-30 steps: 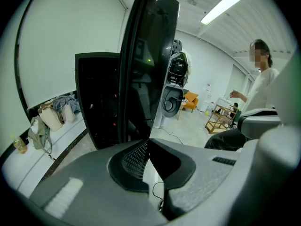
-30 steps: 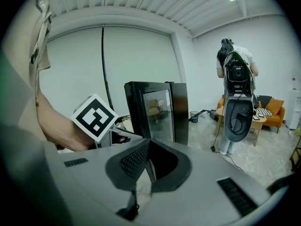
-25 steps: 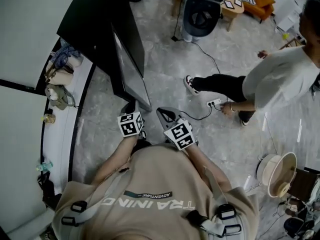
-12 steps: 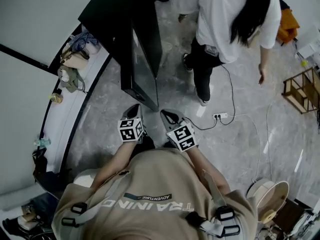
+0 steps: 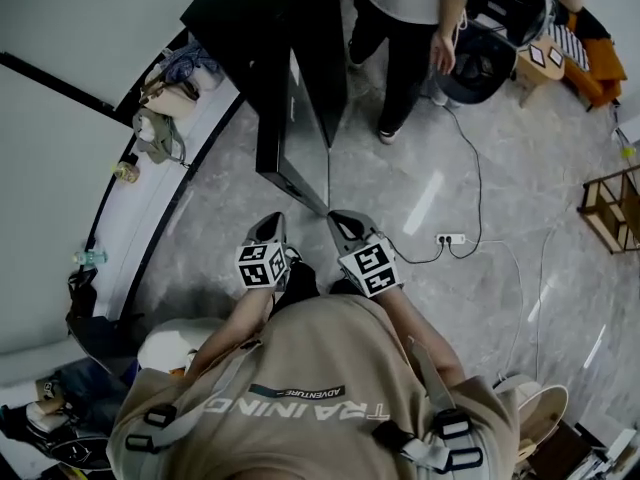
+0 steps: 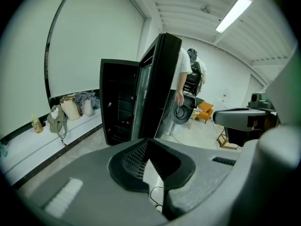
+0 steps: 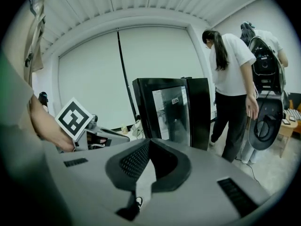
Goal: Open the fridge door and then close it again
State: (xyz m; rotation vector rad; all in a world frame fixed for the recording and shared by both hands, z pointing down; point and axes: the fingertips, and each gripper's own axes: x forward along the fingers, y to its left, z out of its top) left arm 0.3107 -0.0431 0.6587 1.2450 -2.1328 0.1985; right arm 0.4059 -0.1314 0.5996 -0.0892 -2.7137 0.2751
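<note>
The tall black fridge [image 5: 255,13] stands ahead by the wall, its glass-fronted door [image 5: 303,143] wide open. The left gripper [image 5: 268,226] and right gripper [image 5: 346,224] hang near the body, both with jaws together on nothing. Closing looks next: step in, lay 1 gripper flat against the door's free edge, and push steadily until it seals.

Grey floor [image 5: 420,198] — fridge [image 5: 255,18], power strip [image 5: 449,239] on it.

Beige T-shirt [image 5: 310,358]; grey harness straps [image 5: 195,415], black buckles [image 5: 448,426]. Left gripper [image 5: 268,226], right gripper [image 5: 345,224] grey, black-white marker cubes [image 5: 262,266].
</note>
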